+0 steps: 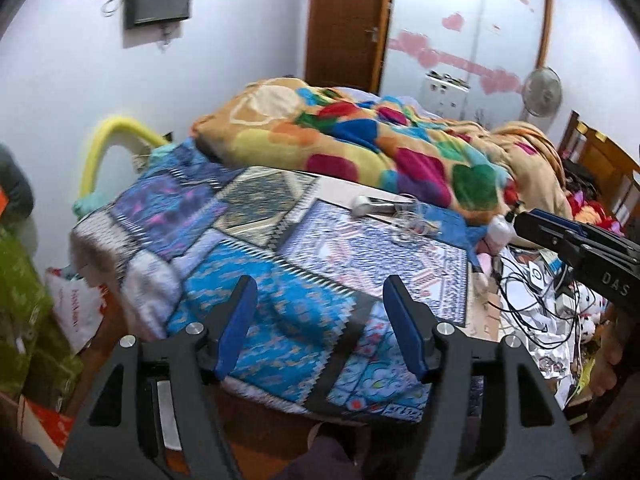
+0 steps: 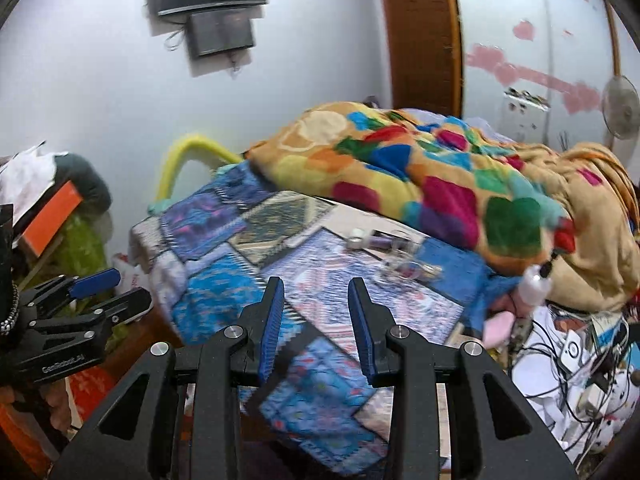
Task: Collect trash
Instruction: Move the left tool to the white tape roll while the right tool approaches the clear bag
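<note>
A crumpled clear plastic wrapper (image 1: 412, 222) lies on the blue patchwork bedspread (image 1: 256, 280) near the orange blanket; it also shows in the right wrist view (image 2: 408, 268). Beside it lies a white and dark object (image 1: 370, 204), seen too in the right wrist view (image 2: 368, 238). My left gripper (image 1: 320, 284) is open and empty, short of the wrapper over the bed's near end. My right gripper (image 2: 316, 286) is open and empty, also short of the wrapper. The right gripper shows at the right of the left wrist view (image 1: 576, 240), the left one at the left of the right wrist view (image 2: 104, 292).
A multicoloured orange blanket (image 1: 360, 140) is heaped on the far half of the bed. Cables, papers and soft toys (image 1: 540, 300) clutter the right side. A white bottle (image 2: 534, 284) lies at the blanket's edge. Bags and boxes (image 1: 24, 312) stand left. A fan (image 1: 542, 92) stands behind.
</note>
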A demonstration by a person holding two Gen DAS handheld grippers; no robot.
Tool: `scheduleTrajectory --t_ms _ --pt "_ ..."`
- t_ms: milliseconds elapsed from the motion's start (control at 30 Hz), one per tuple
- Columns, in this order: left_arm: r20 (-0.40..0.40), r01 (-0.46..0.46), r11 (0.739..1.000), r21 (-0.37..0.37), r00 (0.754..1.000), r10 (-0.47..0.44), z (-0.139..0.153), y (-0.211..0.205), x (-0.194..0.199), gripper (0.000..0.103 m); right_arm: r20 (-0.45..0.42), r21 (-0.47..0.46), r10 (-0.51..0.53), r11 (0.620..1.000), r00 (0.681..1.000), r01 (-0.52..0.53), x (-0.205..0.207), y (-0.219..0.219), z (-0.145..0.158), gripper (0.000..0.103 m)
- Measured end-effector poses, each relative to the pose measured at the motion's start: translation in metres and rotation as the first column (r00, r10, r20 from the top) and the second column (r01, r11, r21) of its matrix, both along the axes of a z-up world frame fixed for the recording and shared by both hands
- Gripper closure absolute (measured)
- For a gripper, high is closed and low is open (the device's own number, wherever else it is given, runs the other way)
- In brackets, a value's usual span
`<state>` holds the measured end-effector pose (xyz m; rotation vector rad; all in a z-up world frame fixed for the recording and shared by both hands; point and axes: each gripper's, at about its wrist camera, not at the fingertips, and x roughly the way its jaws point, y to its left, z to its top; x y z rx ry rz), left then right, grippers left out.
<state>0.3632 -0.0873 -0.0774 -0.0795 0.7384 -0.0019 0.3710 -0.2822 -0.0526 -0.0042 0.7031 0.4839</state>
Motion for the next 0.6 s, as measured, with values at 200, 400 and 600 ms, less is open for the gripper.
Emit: scheduleTrajectory --t_ms 200,400,600 --pt "-0.025 0.036 0.999 -0.007 0.999 -0.036 -0.017 -0.025 0.043 0.038 -0.038 -0.008 -0.084 0.996 0.996 0.084 0.030 -0.035 -0.021 0.073" --pt "-0.038 0.013 1.000 -0.009 0.999 -0.013 -0.040 -0.030 0.095 0.038 -0.088 -0.027 -0.143 0.990 0.986 0.141 0.066 -0.057 -0.048 0.073" --pt "-0.065 0.047 0.998 -0.045 0.997 -0.050 -0.068 -0.034 0.144 0.038 -0.138 -0.032 -0.189 0.982 0.972 0.186 0.107 -0.069 -0.076 0.073"
